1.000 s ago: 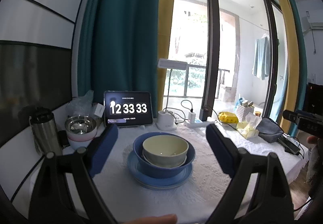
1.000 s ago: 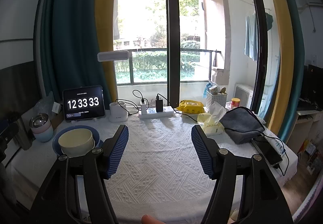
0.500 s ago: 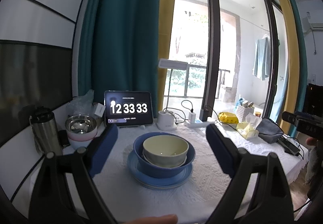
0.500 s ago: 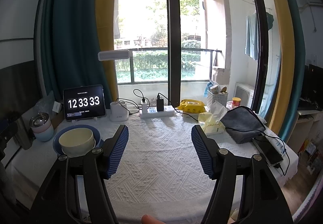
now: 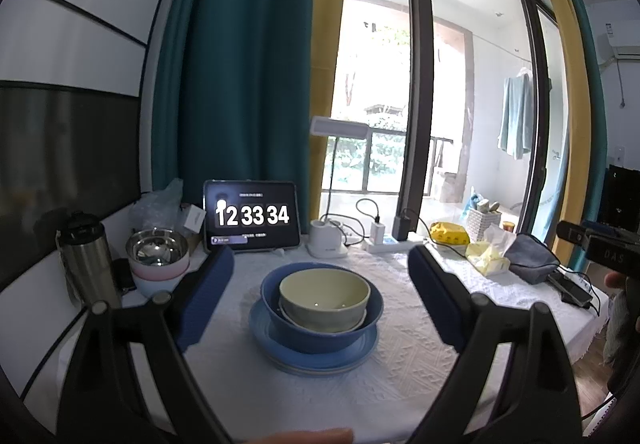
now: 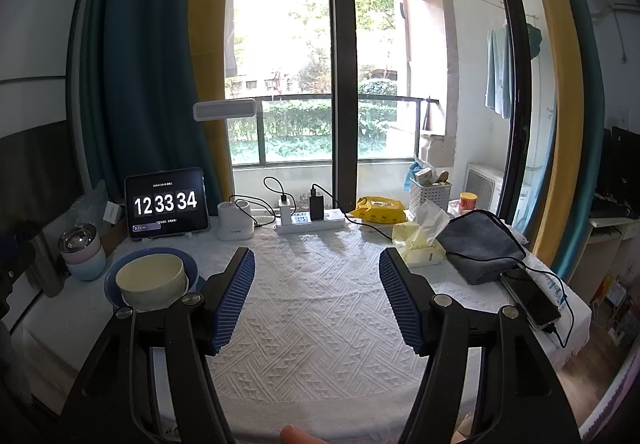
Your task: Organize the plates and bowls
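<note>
A cream bowl (image 5: 324, 294) sits nested in a blue bowl (image 5: 320, 336), which stands on a blue plate (image 5: 312, 358) on the white tablecloth. My left gripper (image 5: 320, 276) is open and empty, held above the table with the stack framed between its fingers. In the right wrist view the same stack (image 6: 150, 280) is at the left. My right gripper (image 6: 316, 276) is open and empty over bare cloth, to the right of the stack.
A steel bowl on stacked pastel bowls (image 5: 158, 258) and a steel flask (image 5: 86, 264) stand at the left. A tablet clock (image 5: 252, 214), lamp base (image 5: 326, 244), power strip (image 6: 310, 220), tissue pack (image 6: 420, 240), grey pouch (image 6: 480, 244) and phone (image 6: 530, 298) line the back and right.
Both grippers stay where they were, open. Only the clock has ticked from 12:33:33 to 12:33:34.
</note>
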Tool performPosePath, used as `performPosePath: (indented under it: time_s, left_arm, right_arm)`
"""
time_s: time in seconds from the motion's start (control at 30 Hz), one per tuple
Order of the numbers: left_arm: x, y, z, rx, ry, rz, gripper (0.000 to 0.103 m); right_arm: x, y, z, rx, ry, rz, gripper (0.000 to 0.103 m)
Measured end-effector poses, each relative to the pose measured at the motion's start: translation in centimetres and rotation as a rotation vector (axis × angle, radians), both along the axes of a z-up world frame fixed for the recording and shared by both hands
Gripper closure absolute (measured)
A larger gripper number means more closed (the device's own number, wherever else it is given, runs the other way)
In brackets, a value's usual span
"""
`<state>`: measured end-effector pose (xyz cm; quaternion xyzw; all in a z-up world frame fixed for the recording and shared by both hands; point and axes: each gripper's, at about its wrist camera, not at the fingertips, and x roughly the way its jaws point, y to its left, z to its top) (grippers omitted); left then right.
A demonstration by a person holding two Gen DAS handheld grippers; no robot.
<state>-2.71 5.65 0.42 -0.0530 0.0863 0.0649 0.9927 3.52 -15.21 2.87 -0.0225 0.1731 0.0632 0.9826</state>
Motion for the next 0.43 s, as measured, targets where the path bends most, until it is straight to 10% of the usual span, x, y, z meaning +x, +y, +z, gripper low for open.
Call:
performPosePath:
  time_s: [0.43]
  left_arm:
    - [-0.13, -0.27, 0.24, -0.005, -0.009, 0.007, 0.013]
  right_arm:
    - [0.09, -0.22, 0.04, 0.001, 0.002, 0.0, 0.035]
